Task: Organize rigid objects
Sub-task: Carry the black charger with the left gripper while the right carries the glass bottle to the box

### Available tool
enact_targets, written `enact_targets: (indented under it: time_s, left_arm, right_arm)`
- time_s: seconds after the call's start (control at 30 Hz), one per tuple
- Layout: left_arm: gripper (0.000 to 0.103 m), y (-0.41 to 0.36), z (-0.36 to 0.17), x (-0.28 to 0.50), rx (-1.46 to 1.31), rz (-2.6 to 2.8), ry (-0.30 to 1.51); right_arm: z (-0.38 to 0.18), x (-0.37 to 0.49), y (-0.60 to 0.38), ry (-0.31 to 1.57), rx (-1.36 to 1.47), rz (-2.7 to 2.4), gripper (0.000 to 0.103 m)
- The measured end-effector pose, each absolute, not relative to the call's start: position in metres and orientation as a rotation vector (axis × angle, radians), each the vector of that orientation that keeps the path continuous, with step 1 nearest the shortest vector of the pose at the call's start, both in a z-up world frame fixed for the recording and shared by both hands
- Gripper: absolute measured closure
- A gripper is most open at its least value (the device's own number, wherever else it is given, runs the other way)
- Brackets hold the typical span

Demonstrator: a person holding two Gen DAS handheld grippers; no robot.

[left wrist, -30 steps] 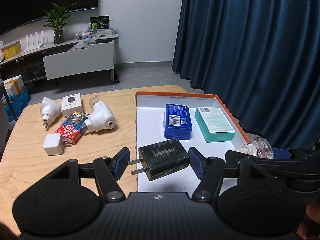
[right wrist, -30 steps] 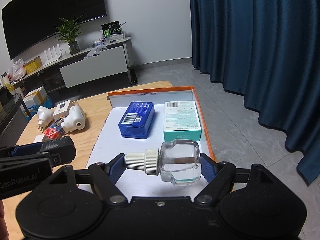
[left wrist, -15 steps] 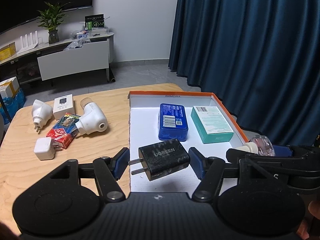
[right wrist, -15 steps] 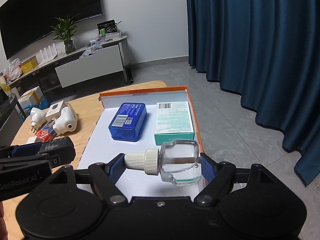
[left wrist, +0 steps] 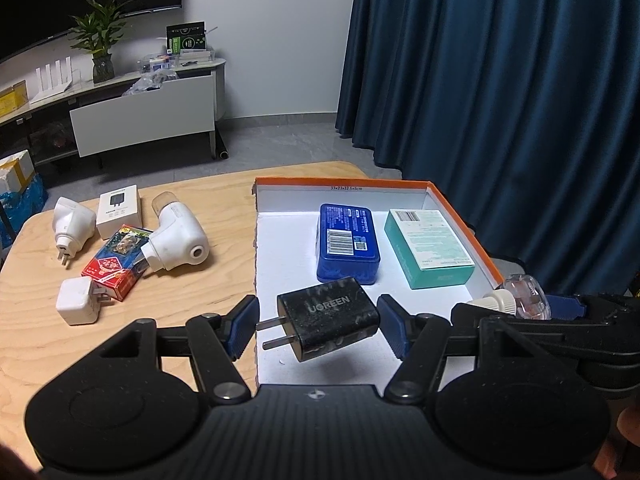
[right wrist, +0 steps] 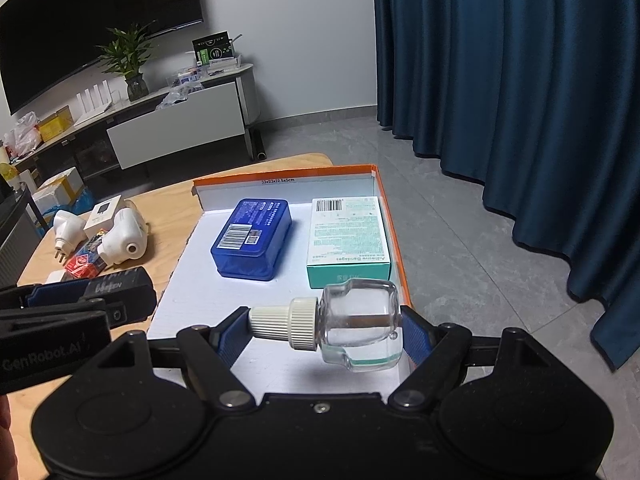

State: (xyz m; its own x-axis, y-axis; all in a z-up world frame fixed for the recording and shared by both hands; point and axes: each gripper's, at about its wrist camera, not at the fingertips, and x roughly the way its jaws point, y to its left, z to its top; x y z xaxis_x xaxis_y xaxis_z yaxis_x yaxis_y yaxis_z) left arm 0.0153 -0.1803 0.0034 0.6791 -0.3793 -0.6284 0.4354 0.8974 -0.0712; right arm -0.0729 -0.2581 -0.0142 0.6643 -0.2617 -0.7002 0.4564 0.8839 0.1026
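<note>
Presently, two items in transit to the tray.

Left tool (left wrist: 318,328): jaws part-spread, pinching a black charger (left wrist: 328,324) across its length, the prongs toward the left pad, the body's end against the right pad. Charger hangs above the tray's near-left corner, clear of the floor of the tray.

Right tool (right wrist: 324,330): jaws spread wide, pinching a clear bottle (right wrist: 358,328) lengthwise, white cap against the left pad, base against the right. Bottle hangs above the tray's near-right corner, close to the orange rim.

Tray (left wrist: 460,216): white inside, orange edge, at the counter's right side. Holds a blue tin (left wrist: 348,244) and a teal box (left wrist: 428,248) side by side along the far wall. Near half bare.

Counter (left wrist: 168,304), left part, not yet sorted: two white plugs, a small white box, a red card pack, a white cube charger.

Step in hand, by judgement: carry and place. Next move calls for lowering each item onto the bare near strip, short of the tin and box, then spreading the jaws. Bottle is round-sided and may roll once freed; keep it off the rim.
</note>
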Motion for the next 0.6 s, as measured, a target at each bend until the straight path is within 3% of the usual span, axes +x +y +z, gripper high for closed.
enact_targets:
  time_s: [0.6]
  left_arm:
    - [0.038,-0.182,-0.004,0.028,0.081,-0.466,0.704]
  right_arm:
    - [-0.022,-0.064,-0.258,0.761,0.273,-0.408,0.010]
